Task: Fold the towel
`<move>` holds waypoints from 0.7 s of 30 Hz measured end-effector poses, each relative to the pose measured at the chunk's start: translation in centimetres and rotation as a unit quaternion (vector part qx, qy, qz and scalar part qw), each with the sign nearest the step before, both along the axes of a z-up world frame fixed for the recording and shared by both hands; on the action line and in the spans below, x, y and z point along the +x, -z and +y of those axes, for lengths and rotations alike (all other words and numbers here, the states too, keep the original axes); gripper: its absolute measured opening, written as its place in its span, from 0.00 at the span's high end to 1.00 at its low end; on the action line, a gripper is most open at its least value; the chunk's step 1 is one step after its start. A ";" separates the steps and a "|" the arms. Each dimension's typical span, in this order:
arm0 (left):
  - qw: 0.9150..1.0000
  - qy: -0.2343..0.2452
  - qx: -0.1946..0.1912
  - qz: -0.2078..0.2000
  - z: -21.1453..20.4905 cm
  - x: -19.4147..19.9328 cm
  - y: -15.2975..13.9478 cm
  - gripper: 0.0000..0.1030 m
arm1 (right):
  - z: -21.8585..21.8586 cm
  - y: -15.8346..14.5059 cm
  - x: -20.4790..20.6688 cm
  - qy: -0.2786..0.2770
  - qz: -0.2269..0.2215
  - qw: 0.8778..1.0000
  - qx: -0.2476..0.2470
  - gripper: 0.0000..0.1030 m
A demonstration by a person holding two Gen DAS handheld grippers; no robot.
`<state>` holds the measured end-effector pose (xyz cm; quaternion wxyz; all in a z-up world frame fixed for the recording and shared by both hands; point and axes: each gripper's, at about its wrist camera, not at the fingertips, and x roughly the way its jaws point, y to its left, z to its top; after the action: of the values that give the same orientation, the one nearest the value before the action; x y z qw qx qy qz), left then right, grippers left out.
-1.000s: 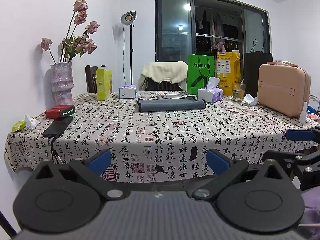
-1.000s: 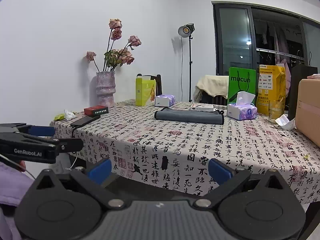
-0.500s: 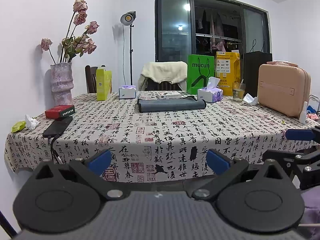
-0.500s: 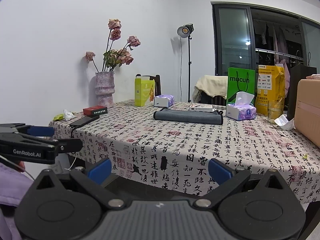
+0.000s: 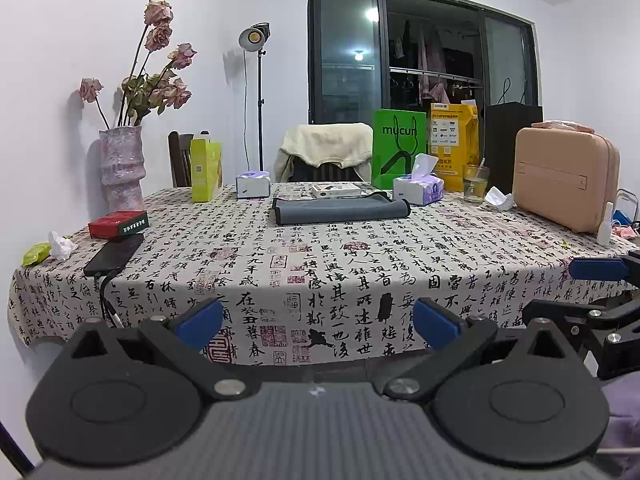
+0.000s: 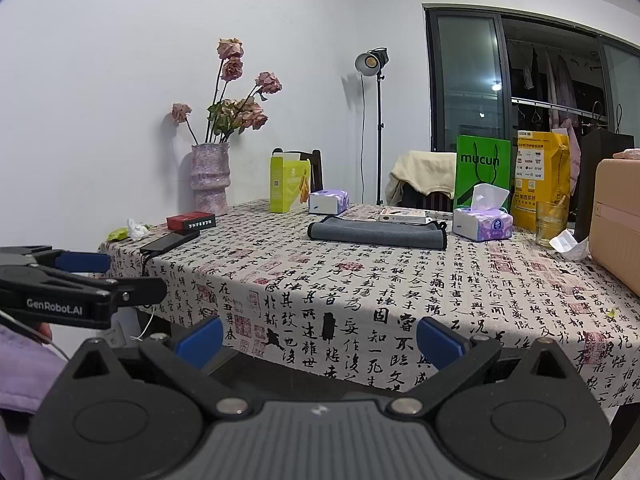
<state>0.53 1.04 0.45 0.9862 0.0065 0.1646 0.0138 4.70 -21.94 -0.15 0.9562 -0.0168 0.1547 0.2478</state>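
Both grippers, left (image 5: 318,322) and right (image 6: 320,336), hold jaws apart before the calligraphy-print tablecloth (image 5: 320,264) bearing a grey towel (image 5: 340,210).

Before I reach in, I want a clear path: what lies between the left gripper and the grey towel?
In the left wrist view, only bare printed tablecloth lies between the open left gripper and the grey towel.

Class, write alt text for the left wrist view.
A grey towel lies folded far across a calligraphy-print tablecloth, untouched. The open left gripper is held off the table's near edge, with the right gripper at the frame's right.
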 end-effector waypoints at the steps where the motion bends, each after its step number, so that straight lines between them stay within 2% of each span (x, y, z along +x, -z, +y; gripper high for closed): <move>1: 1.000 0.000 0.000 0.000 0.0 0.0 0.0 0.00 | 0.0 0.0 0.0 0.000 0.000 1.000 0.000 0.00; 21: 1.000 0.000 0.003 -0.005 -0.2 -0.1 -0.2 0.00 | 0.1 -0.1 -0.1 -0.003 -0.005 1.000 -0.001 0.00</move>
<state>0.40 0.80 0.65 0.9871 0.0092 0.1592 0.0144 4.62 -21.82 -0.01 0.9564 -0.0193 0.1498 0.2500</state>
